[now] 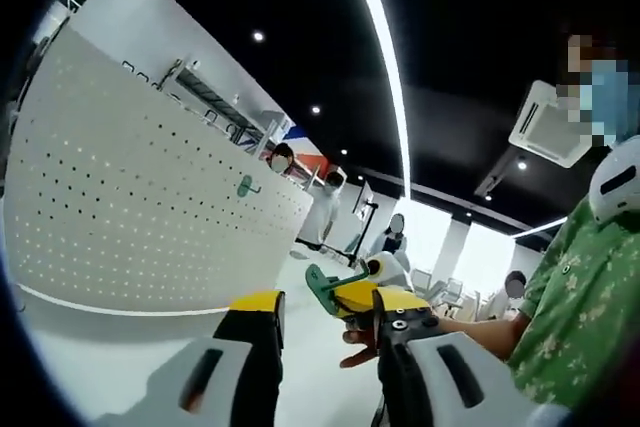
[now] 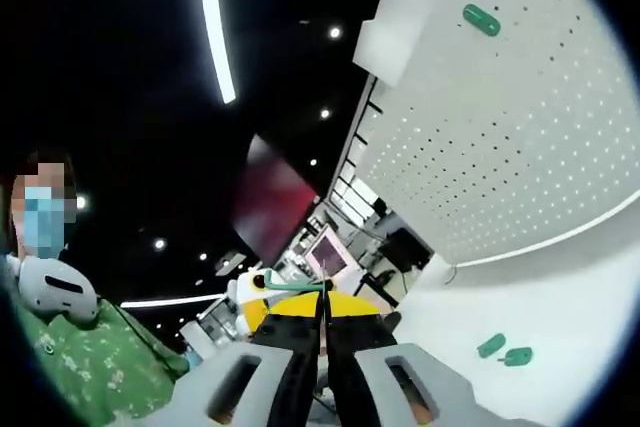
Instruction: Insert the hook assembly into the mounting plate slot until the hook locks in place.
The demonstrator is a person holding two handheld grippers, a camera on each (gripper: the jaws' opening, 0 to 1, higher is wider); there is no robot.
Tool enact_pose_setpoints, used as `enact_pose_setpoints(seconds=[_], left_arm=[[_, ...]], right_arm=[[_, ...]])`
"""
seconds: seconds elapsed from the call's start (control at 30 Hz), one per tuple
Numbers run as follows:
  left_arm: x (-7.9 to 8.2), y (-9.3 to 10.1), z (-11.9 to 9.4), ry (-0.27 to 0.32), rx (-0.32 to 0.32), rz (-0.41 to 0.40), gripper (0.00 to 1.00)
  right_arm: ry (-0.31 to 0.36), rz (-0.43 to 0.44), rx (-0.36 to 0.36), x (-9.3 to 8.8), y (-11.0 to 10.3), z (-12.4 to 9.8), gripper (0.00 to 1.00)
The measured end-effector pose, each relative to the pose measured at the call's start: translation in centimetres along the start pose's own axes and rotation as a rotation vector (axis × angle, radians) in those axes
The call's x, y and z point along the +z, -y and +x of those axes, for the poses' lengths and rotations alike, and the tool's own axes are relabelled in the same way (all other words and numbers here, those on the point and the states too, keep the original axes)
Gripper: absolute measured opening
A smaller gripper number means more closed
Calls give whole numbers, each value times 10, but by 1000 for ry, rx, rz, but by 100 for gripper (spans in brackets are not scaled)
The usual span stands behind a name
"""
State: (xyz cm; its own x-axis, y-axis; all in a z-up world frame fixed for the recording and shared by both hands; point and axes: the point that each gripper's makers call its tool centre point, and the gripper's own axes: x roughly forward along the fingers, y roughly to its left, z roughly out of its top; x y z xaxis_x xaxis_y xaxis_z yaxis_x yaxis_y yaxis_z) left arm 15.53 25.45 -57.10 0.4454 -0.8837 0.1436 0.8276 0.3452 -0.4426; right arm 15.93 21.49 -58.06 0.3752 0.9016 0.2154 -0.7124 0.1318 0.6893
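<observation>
**Green hook held aloft before white pegboard**

Seen in the left gripper view: left gripper [image 1: 325, 322] with yellow-tipped black fingers [image 1: 258, 319] spread apart, nothing between them. Just beyond, entering from the right, the right gripper [image 1: 372, 297] carrying a small green plastic hook assembly [image 1: 322, 289] at its yellow tips. Behind, a white perforated pegboard mounting plate [image 1: 130, 197] standing upright on a white desk [image 1: 90, 357], with one green hook [image 1: 246, 186] already seated on its face. At right, a person in a green patterned shirt [image 1: 575, 317].

Seen in the right gripper view: fingers [image 2: 290, 332] clenched together on the thin green stem of the hook assembly [image 2: 290, 285], well apart from the pegboard [image 2: 500, 137]. One green hook [image 2: 481, 19] mounted high on the board. Two loose green pieces [image 2: 505, 350] lying on the desk [image 2: 560, 297] near the board's foot.
</observation>
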Motion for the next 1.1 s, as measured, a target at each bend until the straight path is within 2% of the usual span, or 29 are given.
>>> enact_pose_setpoints(seconds=[0.43, 0.6, 1.1], left_arm=[[6, 11, 2, 32, -71, -58, 20], [4, 15, 3, 27, -86, -60, 14], [2, 19, 3, 26, -104, -77, 5]], right_arm=[[-20, -16, 84, -5, -19, 1, 0], [-39, -22, 112, -9, -25, 3, 0], [-56, -31, 138, -14, -29, 2, 0]])
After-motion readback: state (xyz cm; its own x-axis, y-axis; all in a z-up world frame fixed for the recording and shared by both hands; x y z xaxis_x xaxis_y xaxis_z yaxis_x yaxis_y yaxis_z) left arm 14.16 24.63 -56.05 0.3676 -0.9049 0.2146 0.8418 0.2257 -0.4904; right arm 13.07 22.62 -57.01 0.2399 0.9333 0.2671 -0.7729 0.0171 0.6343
